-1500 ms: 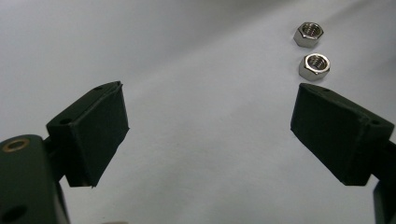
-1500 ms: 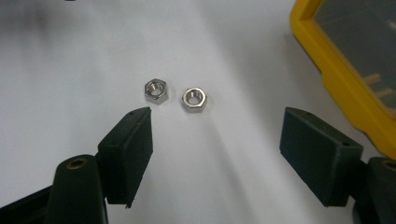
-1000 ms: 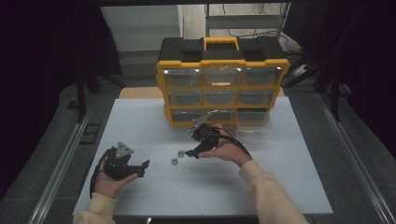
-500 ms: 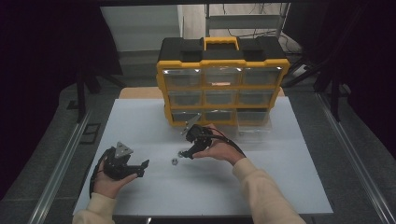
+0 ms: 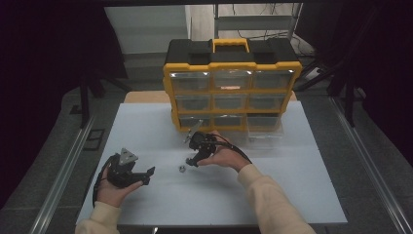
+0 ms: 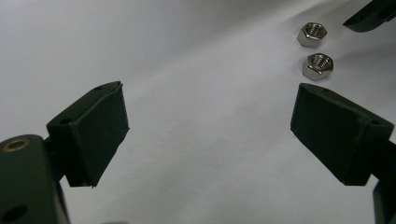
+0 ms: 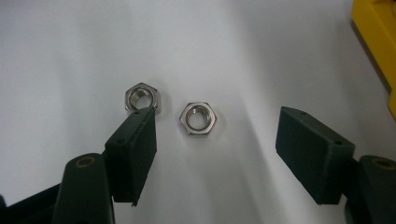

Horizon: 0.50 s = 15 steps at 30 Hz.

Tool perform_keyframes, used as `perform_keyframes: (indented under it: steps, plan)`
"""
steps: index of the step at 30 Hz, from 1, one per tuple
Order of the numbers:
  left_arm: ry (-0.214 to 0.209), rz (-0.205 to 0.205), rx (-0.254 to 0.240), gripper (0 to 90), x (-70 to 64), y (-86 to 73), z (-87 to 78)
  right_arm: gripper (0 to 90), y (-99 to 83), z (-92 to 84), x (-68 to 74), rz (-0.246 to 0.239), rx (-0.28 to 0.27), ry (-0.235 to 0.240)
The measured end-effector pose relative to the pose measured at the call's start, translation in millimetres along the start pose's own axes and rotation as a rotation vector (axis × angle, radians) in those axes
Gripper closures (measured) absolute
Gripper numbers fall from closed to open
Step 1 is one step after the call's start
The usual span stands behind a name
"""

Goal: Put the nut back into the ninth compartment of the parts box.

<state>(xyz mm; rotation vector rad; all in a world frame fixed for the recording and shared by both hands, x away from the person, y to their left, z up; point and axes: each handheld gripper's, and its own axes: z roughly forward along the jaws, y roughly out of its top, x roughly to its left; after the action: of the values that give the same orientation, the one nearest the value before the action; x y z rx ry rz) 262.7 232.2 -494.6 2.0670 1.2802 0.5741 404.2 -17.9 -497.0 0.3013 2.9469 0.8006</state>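
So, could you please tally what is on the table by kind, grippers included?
Hex nuts: 2, one partly behind a right jaw, the other between the jaws, untouched.
Grippers: 2, left gripper and right gripper, both open.
Organiser: 1, yellow and black, with clear drawers.
Total: 5

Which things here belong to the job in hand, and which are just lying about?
In the job: two nuts; right gripper, open over them.
Lying about: yellow organizer; loose clear drawer; left gripper, resting open.
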Motion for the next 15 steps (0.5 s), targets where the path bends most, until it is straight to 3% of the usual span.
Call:
perform_keyframes:
  steps: [15]
  plan:
    - [0.0,0.005,0.005,11.8,-0.3,0.0,0.1,31.5,0.4,12.8,0.9,0.0,0.039,-0.001]
